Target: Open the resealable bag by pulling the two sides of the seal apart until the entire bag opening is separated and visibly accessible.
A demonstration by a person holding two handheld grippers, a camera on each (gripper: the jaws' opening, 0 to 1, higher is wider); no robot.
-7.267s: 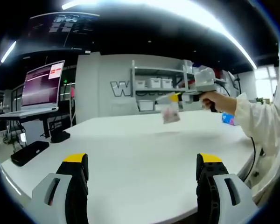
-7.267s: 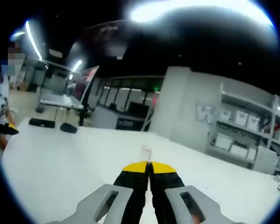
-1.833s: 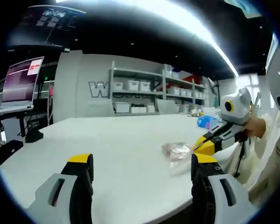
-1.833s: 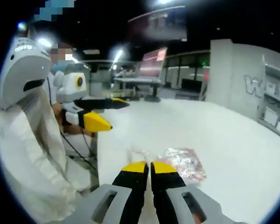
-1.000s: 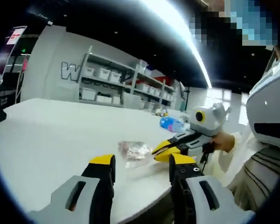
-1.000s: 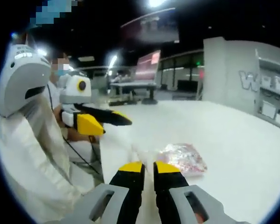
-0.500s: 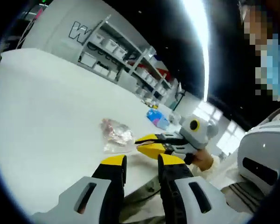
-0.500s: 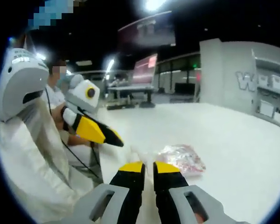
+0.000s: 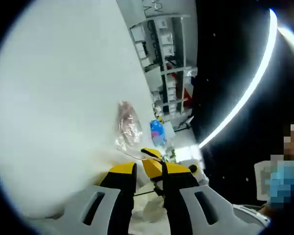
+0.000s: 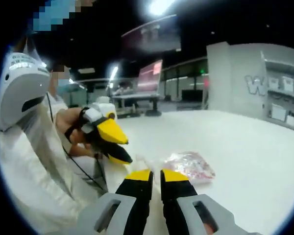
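The clear resealable bag (image 9: 127, 125) with pinkish contents lies flat near the white table's (image 9: 54, 98) edge. Its clear seal end points toward both grippers. In the right gripper view the bag (image 10: 188, 166) lies just beyond my right gripper (image 10: 157, 175), whose jaws stand together on the bag's clear edge. My left gripper (image 10: 129, 152) comes in from the left, rolled on its side, with its jaws a little apart beside that same edge. In the left gripper view my left gripper (image 9: 139, 169) shows a thin slit between its jaws. The right gripper's (image 9: 152, 153) yellow tip is just past them.
A blue packet (image 9: 158, 133) lies farther along the table. Shelves with white bins (image 10: 284, 103) stand behind it. A person in a white coat (image 10: 29, 147) stands at the table's edge, holding the grippers. A lit screen (image 10: 152, 73) stands at the far side.
My left gripper has rolled over, come close to the bag's seal end, and its jaws have narrowed from wide apart to a slit. The right gripper has stayed at the bag's edge.
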